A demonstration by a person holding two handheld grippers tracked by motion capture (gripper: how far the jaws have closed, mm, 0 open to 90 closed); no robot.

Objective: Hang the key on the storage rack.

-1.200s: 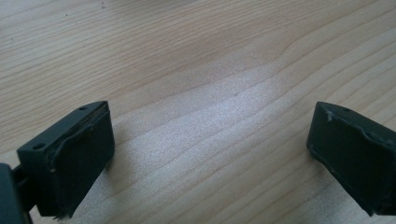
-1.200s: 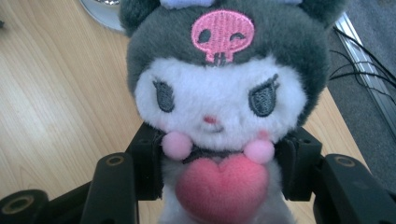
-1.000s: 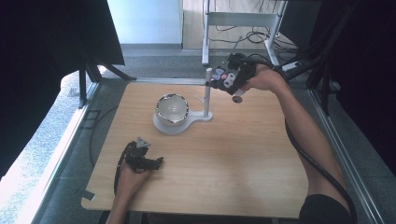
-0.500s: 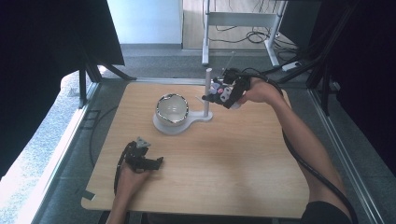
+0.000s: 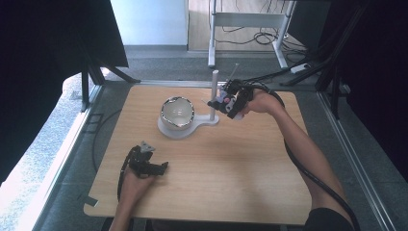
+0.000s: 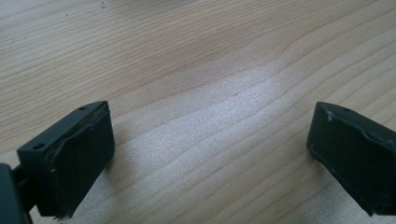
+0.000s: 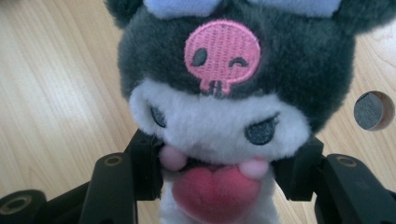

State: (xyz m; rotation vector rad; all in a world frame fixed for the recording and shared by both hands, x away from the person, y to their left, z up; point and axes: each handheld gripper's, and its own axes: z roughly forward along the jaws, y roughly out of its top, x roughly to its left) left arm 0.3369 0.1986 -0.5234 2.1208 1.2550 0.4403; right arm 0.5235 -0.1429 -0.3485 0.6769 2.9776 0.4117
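Note:
A small plush toy (image 7: pixel 219 98) with a dark hood, a white face, a pink skull patch and a red heart sits between the jaws of my right gripper (image 7: pixel 219 179), which is shut on its body. From above, the right gripper (image 5: pixel 226 102) holds the plush toy (image 5: pixel 220 98) over the table's far right part, just right of a white upright post (image 5: pixel 213 94). The post rises from a white base (image 5: pixel 187 127) that carries a shiny metal bowl (image 5: pixel 177 111). My left gripper (image 5: pixel 161 167) rests on the table near the front left, its jaws open over bare wood (image 6: pixel 215 116).
The light wooden table (image 5: pixel 231 173) has a round hole (image 7: pixel 372 110) in its top close to the plush toy. Black cables trail from both grippers. Dark curtains flank the table, and a white frame stands on the floor beyond the far edge.
My right gripper has come down with the plush toy toward the table beside the post. The left gripper has stayed put.

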